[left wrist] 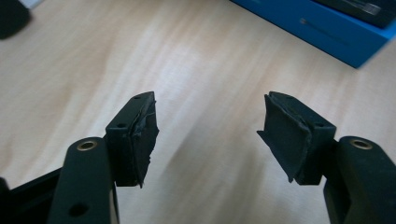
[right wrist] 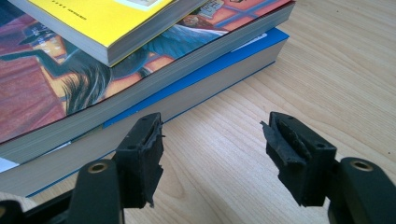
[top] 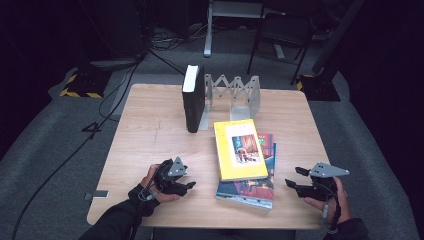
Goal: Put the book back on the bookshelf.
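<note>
Three books lie stacked flat on the wooden table [top: 150,135]: a yellow book [top: 239,149] on top, an illustrated book [top: 250,187] under it, a blue book [right wrist: 219,60] at the bottom. A black book [top: 193,97] stands upright against a grey folding book rack [top: 235,92] at the back. My left gripper [top: 189,184] rests open on the table, left of the stack, with only bare wood between its pads [left wrist: 137,135]. My right gripper [top: 295,177] is open just right of the stack, its jaws close to the stack's edge, nothing between them.
A blue book corner [left wrist: 327,28] shows at the top right of the left gripper view. Beyond the table stand a dark chair [top: 282,35] and a metal stand [top: 225,15]. Cables [top: 75,150] run over the grey floor at left.
</note>
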Demonstrator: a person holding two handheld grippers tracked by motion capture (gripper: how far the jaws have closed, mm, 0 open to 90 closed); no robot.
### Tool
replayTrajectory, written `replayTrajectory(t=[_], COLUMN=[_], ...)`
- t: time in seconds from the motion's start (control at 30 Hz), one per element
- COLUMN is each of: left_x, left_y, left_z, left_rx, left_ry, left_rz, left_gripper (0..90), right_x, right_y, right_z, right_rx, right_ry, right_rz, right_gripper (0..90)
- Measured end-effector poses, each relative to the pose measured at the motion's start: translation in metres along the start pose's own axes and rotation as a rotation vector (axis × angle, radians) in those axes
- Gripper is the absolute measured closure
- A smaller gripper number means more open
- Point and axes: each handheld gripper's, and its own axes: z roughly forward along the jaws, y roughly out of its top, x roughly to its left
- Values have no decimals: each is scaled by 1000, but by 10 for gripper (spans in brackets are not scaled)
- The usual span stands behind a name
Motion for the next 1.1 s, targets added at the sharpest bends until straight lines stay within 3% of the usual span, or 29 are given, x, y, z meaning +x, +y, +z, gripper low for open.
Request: replayTrajectory(t=[0.3, 0.5, 0.63, 0.83, 0.97, 1.1], left_x=[-23, -32, -31, -29, -27, -22], left_y=[-2, 0, 0, 0, 0, 1], left_z=[10, 16, 21, 23, 24, 25], left_rx=[35, 23, -3, -9, -7, -7], left_ry=[-78, -139, -157, -169, -185, -176], left_rz=[61, 72, 87, 100, 108, 101], left_gripper=[331, 309, 228, 187, 178, 178], right_x=[1, 3, 6, 22, 32, 41], right_y=[5, 17, 31, 59, 74, 82], right_z=[-6, -14, -17, -4, 11, 32], right_rx=[-39, -80, -110, -123, -117, -57], right_ry=[19, 16, 31, 80, 115, 143], right_rz=[2, -5, -24, -83, -91, -107], right_gripper=[362, 363, 362, 346, 330, 311])
